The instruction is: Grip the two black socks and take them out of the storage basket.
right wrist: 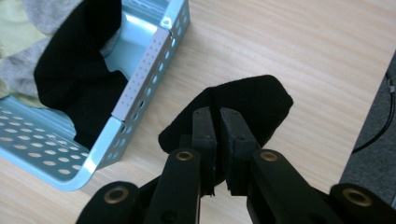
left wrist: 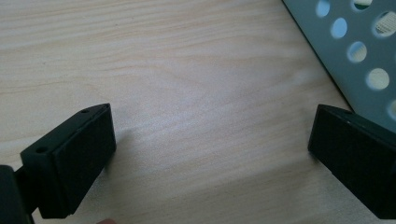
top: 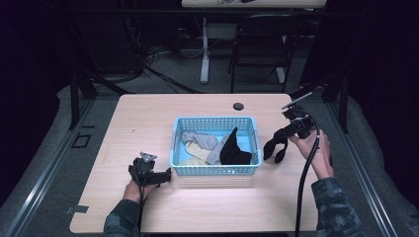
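Leftmost, the left gripper (top: 165, 177) rests on the bench (top: 148, 118) just beside the blue basket's (top: 213, 170) front left corner, its fingers (left wrist: 70, 168) spread wide with nothing between them. Inside the basket lie grey and pale socks (top: 200, 142) and another black sock (top: 232, 150). Right of the basket, the right gripper (right wrist: 217, 126) has its fingers clamped on a black sock (right wrist: 261, 100), which hangs long-axis down over bare bench beside the basket's right wall; this hand is clearly nearer it.

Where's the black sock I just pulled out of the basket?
The black sock hangs from the shut right gripper, above the table just right of the blue basket.
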`<action>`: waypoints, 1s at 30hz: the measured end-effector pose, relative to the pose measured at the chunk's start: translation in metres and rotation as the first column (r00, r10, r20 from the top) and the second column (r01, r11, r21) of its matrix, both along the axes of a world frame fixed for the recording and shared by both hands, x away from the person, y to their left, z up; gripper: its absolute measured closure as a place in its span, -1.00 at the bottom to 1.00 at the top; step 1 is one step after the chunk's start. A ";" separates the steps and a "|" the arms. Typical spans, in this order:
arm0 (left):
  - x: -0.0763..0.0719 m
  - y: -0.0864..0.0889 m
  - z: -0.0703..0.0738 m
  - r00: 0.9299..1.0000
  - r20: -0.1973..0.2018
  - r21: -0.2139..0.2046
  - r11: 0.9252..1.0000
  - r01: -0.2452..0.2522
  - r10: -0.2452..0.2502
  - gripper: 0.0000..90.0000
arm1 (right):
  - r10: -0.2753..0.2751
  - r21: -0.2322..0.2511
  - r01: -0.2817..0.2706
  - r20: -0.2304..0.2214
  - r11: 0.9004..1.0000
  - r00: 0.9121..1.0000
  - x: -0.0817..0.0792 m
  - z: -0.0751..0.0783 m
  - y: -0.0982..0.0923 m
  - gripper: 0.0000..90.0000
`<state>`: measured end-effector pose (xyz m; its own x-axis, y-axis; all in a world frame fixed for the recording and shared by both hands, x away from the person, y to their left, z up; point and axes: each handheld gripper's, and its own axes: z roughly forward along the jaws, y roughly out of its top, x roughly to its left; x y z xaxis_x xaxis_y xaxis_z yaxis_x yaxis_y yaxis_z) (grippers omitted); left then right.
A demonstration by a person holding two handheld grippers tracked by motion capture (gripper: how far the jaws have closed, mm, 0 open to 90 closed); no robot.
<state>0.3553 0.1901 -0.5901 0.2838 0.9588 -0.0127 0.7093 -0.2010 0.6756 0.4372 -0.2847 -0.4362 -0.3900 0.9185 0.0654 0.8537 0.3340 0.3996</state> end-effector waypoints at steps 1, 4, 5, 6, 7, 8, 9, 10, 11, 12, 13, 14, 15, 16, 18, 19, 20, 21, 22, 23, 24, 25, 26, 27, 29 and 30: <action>0.000 0.000 0.000 1.000 0.000 0.000 1.000 0.000 0.000 -0.98 | 0.002 0.008 -0.002 -0.005 1.000 1.000 0.000 -0.003 -0.001 0.89; 0.000 0.000 0.000 1.000 0.000 0.000 1.000 0.000 0.000 -0.98 | -0.001 0.014 0.001 -0.013 1.000 1.000 0.000 -0.009 -0.002 0.89; 0.000 0.000 0.000 1.000 0.000 0.000 1.000 0.000 0.000 -0.99 | -0.006 0.019 0.006 -0.017 1.000 1.000 -0.001 -0.013 -0.003 0.89; 0.000 0.000 0.000 1.000 0.000 0.000 1.000 0.000 0.000 -0.98 | -0.004 0.019 0.004 -0.021 1.000 1.000 -0.001 -0.016 -0.003 0.89; 0.000 0.000 0.000 1.000 0.000 0.000 1.000 0.000 0.000 -0.98 | -0.004 0.019 0.004 -0.026 1.000 1.000 -0.001 -0.019 -0.003 0.89; 0.000 0.000 0.000 1.000 0.000 0.000 1.000 0.000 0.000 -0.98 | -0.004 0.019 0.004 -0.026 1.000 1.000 -0.001 -0.019 -0.003 0.89; 0.000 0.000 0.000 1.000 0.000 0.000 1.000 0.000 0.000 -0.98 | -0.006 0.016 0.007 -0.030 1.000 1.000 -0.001 -0.022 -0.003 0.89; 0.000 0.000 0.000 1.000 0.000 0.000 1.000 0.000 0.000 -0.98 | -0.012 0.017 0.012 -0.029 1.000 1.000 -0.002 -0.025 -0.002 0.89; 0.000 0.000 0.000 1.000 0.000 0.000 1.000 0.000 0.000 -0.99 | -0.010 0.000 0.010 -0.032 1.000 0.999 -0.002 -0.028 -0.002 0.89; 0.000 0.000 0.000 1.000 0.000 0.000 1.000 0.000 0.000 -0.98 | -0.011 -0.006 0.011 -0.033 1.000 0.999 -0.003 -0.030 -0.002 0.89; 0.000 0.000 0.000 1.000 0.000 0.000 1.000 0.000 0.000 -0.98 | -0.013 -0.008 0.012 -0.035 1.000 0.999 -0.003 -0.033 -0.001 0.89; 0.000 0.000 0.000 1.000 0.000 0.000 1.000 0.000 0.000 -0.98 | -0.014 -0.022 0.013 -0.036 1.000 0.999 -0.004 -0.036 -0.001 0.89; 0.000 0.000 0.000 1.000 0.000 0.000 1.000 0.000 0.000 -0.98 | -0.008 -0.034 0.006 -0.045 0.999 0.999 -0.004 -0.037 -0.001 0.89; 0.000 0.000 0.000 1.000 0.000 0.000 1.000 0.000 0.000 -0.98 | -0.017 -0.036 0.016 -0.041 0.999 0.999 -0.006 -0.043 -0.001 0.89; 0.000 0.000 0.000 1.000 0.000 0.000 1.000 0.000 0.000 -0.98 | -0.028 -0.042 0.026 -0.035 0.999 0.999 -0.006 -0.045 0.000 0.89; 0.000 0.000 0.000 1.000 0.000 0.000 1.000 0.000 0.000 -0.98 | -0.022 -0.051 0.019 -0.043 0.999 0.999 -0.006 -0.047 -0.001 0.88; 0.000 0.000 0.000 1.000 0.000 0.000 1.000 0.000 0.000 -0.98 | -0.014 -0.055 0.011 -0.057 0.998 0.998 -0.007 -0.049 -0.002 0.88; 0.000 0.000 0.000 1.000 0.000 0.000 1.000 0.000 0.000 -0.98 | -0.017 -0.052 0.014 -0.056 0.999 0.998 -0.007 -0.052 -0.002 0.88; 0.000 0.000 0.000 1.000 0.000 0.000 1.000 0.000 0.000 -0.98 | -0.023 -0.059 0.020 -0.061 0.998 0.998 -0.008 -0.057 -0.003 0.88; 0.000 0.000 0.000 1.000 0.000 0.000 1.000 0.000 0.000 -0.98 | -0.023 -0.059 0.020 -0.061 0.998 0.998 -0.008 -0.057 -0.003 0.88; 0.000 0.000 0.000 1.000 0.000 0.000 1.000 0.000 0.000 -0.98 | -0.022 -0.070 0.017 -0.072 0.997 0.997 -0.008 -0.063 -0.003 0.88; 0.000 0.000 0.000 1.000 0.000 0.000 1.000 0.000 0.000 -0.98 | -0.023 -0.079 0.017 -0.075 0.997 0.997 -0.008 -0.065 -0.003 0.88; 0.000 0.000 0.000 1.000 0.000 0.000 1.000 0.000 0.000 -0.98 | -0.015 -0.078 0.009 -0.084 0.997 0.996 -0.008 -0.066 -0.004 0.88; 0.000 0.000 0.000 1.000 0.000 0.000 1.000 0.000 0.000 -0.98 | -0.030 -0.071 0.025 -0.075 0.997 0.997 -0.009 -0.069 -0.003 0.88; 0.000 0.000 0.000 1.000 0.000 0.000 1.000 0.000 0.000 -0.98 | -0.015 -0.081 0.007 -0.098 0.997 0.995 -0.008 -0.071 -0.004 0.86; 0.000 0.000 0.000 1.000 0.000 0.000 1.000 0.000 0.000 -0.98 | -0.015 -0.081 0.007 -0.098 0.997 0.995 -0.008 -0.071 -0.004 0.86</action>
<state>0.3552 0.1901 -0.5901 0.2840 0.9587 -0.0124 0.7090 -0.2013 0.6758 0.4289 -0.2891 -0.5072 -0.3749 0.9266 0.0289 0.8913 0.3517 0.2861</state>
